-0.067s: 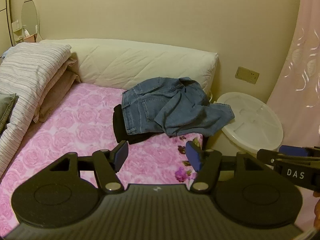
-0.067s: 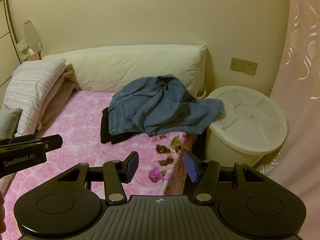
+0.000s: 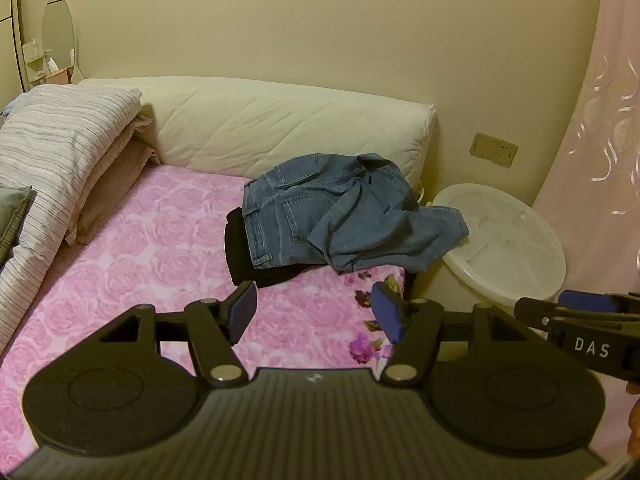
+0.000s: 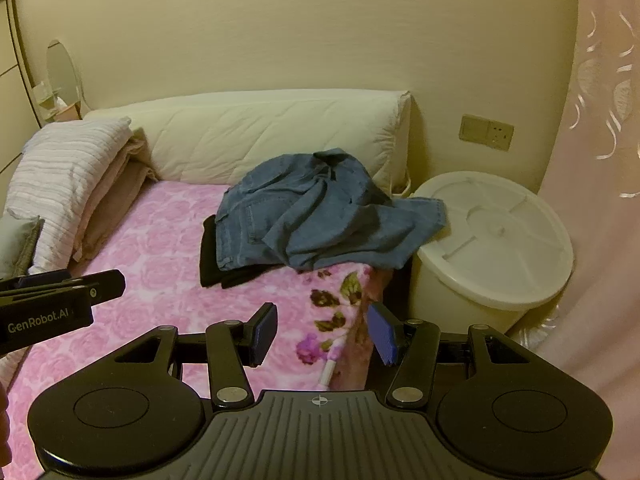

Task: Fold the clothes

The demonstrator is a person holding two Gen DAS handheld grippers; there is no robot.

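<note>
Jeans (image 3: 340,212) lie crumpled on a black garment (image 3: 248,256) at the bed's (image 3: 132,264) far corner, beside the bin (image 3: 508,248). Left tongs (image 3: 316,312) and right tongs (image 4: 324,332) hang wide, empty, well short. Judging: approach; next needs reaching the denim's edge

So the jeans (image 3: 344,210) are bunched up near the far right corner of the bed (image 3: 152,248), lying on top of a folded dark garment (image 3: 248,256) that sticks out on their left. Behind them a long bolster (image 3: 280,128) runs along the wall. Stacked bedding (image 3: 60,152) sits at the bed's left. A lidded bin (image 3: 504,240) stands just right of the bed, one jeans leg hanging toward it. Curtain (image 3: 600,160) is further right.
</note>
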